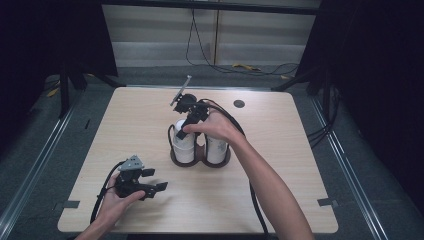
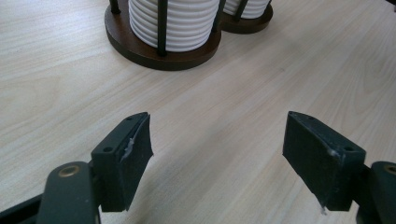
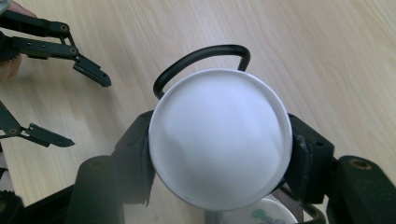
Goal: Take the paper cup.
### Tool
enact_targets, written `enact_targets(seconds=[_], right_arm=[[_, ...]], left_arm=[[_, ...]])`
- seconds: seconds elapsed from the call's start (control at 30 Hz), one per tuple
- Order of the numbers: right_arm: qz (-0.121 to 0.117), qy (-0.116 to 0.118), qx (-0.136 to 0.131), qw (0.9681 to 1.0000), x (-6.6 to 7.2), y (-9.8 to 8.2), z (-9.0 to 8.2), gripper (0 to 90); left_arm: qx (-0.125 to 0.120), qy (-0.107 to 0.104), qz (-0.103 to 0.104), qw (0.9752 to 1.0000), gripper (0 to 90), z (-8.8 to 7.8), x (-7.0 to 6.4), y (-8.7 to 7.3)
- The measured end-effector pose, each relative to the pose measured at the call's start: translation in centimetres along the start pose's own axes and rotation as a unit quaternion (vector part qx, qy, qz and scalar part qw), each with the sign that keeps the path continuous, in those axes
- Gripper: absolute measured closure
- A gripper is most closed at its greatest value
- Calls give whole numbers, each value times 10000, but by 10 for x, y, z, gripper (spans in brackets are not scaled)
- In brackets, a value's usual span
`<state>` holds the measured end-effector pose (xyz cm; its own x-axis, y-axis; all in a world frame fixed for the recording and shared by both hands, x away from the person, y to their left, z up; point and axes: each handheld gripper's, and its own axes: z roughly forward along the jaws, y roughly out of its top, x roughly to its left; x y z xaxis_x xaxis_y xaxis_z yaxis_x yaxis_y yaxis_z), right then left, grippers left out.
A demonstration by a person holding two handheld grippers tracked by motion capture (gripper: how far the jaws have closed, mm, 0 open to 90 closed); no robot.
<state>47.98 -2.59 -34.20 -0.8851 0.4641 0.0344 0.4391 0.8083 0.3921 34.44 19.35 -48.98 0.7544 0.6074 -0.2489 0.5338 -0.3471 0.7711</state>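
A pale wood-grain counter (image 1: 280, 165) with rounded corners stands on grey floor, with dark curtains at both sides and a light wall panel at 12 o'clock. Black cables (image 1: 200, 45) hang down that panel and trail across the floor behind the counter, near a scrap of yellow tape (image 1: 245, 66). A small dark round cap (image 1: 239, 104) sits in the countertop toward 1 o'clock from the middle. Grey metal rails run along the floor at 9 and 3 o'clock.

Near the middle of the counter stands a dark wooden rack (image 1: 200, 161) with two round bases and black wire uprights. It holds two white ribbed cup stacks, one at the left (image 1: 183, 142) and one at the right (image 1: 216, 147).

The right gripper (image 1: 186, 131) comes down from above, its jaws pressed against opposite sides of the left stack's top rim; in the right gripper view the white round top (image 3: 219, 140) sits between the two black pads, with a wire loop (image 3: 201, 60) just behind it.

The left gripper (image 1: 152, 181) rests low at 7 o'clock, well apart from the rack, jaws spread with bare counter between them.
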Motion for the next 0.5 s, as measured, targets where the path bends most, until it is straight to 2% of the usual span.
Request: enact_targets(seconds=[0.1, 0.17, 0.23, 0.37, 0.47, 0.5], right_arm=[[-11, 4, -15, 10000, 1, 1, -3, 367], [25, 8, -38, 10000, 1, 1, -5, 368], [-7, 3, -67, 10000, 2, 1, -7, 370], [38, -3, -151, 9999, 3, 1, -11, 370], [19, 15, -204, 9998, 2, 0, -13, 371], [26, 35, -213, 9998, 3, 0, -13, 371]], left_arm=[[-17, -13, 53, 10000, 250, 1, 0, 0], [-39, -125, 39, 9999, 250, 1, 0, 0], [-168, -160, 134, 9996, 295, 0, -1, 1], [-86, -263, 149, 9995, 297, 2, -1, 1], [-80, -281, 175, 9994, 295, 2, -1, 1], [-90, -231, 182, 9995, 294, 2, -1, 1]])
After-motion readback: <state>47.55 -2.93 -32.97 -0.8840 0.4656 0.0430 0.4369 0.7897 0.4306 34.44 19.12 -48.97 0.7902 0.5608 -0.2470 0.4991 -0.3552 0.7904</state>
